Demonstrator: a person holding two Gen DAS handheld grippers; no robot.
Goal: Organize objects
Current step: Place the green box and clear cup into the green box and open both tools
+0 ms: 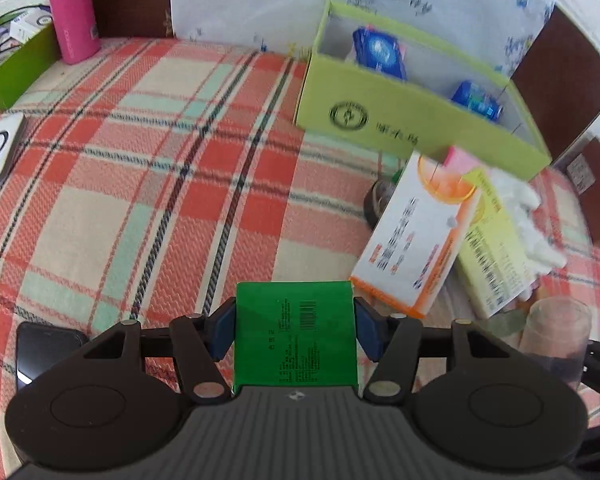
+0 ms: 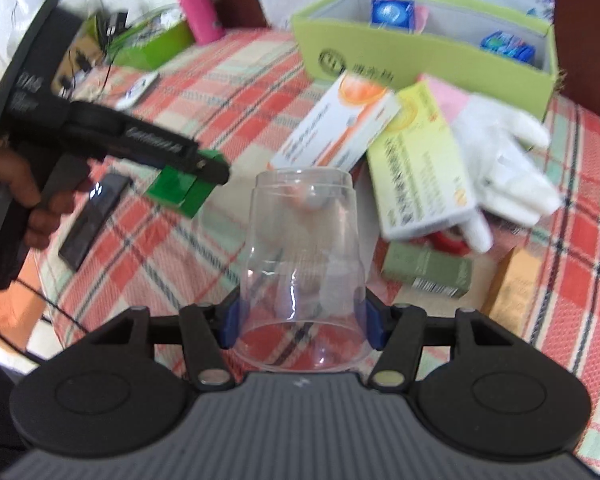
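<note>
Pretty cluttered plaid tablecloth (image 1: 140, 184): an orange-white carton (image 1: 412, 240), a yellow carton (image 2: 420, 168) and a white glove (image 2: 508, 160) are piled in front of the lime storage box (image 1: 400, 120). A flat green box (image 1: 296, 332) is pinched by the left gripper (image 1: 296, 336), lifted off the cloth. Only in the right wrist view is the clear plastic cup (image 2: 304, 264) seen clamped in the right gripper (image 2: 304, 324), plus a dark phone (image 2: 96, 216) lying flat.

A plaid cloth (image 1: 140, 184) carries a lime box (image 1: 400, 120) at one o'clock, pink bottle (image 1: 70, 8) at eleven, phone (image 1: 46, 346) at eight
</note>
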